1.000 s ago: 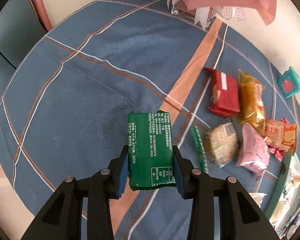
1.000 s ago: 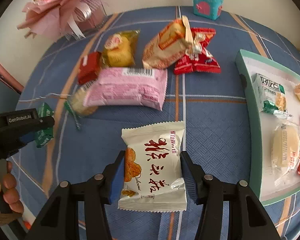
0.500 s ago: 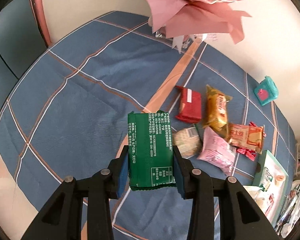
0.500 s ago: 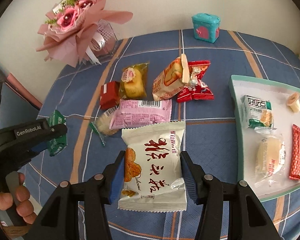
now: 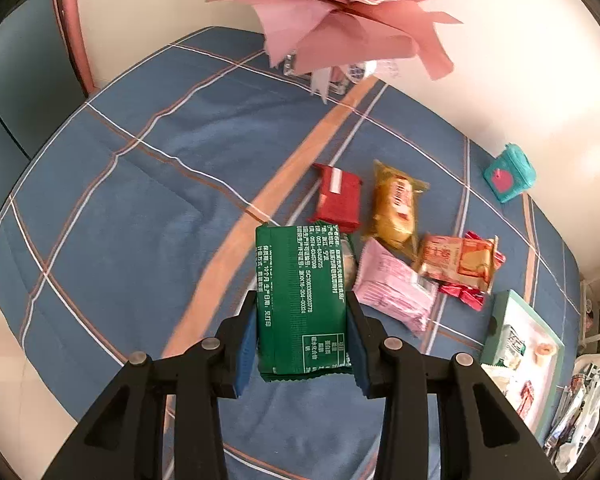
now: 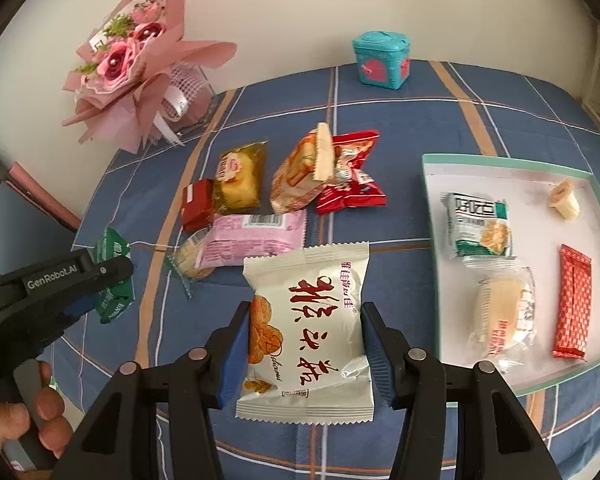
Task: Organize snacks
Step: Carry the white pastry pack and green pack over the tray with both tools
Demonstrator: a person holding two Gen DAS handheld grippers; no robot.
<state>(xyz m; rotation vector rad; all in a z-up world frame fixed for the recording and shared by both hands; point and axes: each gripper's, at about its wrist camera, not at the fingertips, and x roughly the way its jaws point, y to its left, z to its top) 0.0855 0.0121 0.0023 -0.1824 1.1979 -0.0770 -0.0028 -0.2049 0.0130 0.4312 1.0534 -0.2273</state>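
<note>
My left gripper [image 5: 301, 316] is shut on a green snack packet [image 5: 301, 300] and holds it above the blue checked tablecloth. It also shows in the right wrist view [image 6: 112, 276] at the far left. My right gripper [image 6: 303, 328] is shut on a white snack packet with red writing [image 6: 307, 328], held above the cloth. Loose snacks lie in a group: a red packet [image 6: 196, 204], a yellow cake packet [image 6: 238, 180], a pink packet [image 6: 256, 236], an orange packet [image 6: 300, 176] and a red-white packet [image 6: 351, 184]. A green-rimmed white tray [image 6: 503, 160] on the right holds several snacks.
A pink flower bouquet [image 6: 136, 64] stands at the back left by the wall. A small teal box [image 6: 381, 60] sits at the back of the table. A round clear-wrapped biscuit [image 6: 188, 256] lies beside the pink packet. The table edge runs along the left.
Both grippers have risen and pulled back from the table with their packets still held. The snacks and tray look smaller and more of the bouquet and wall shows.
</note>
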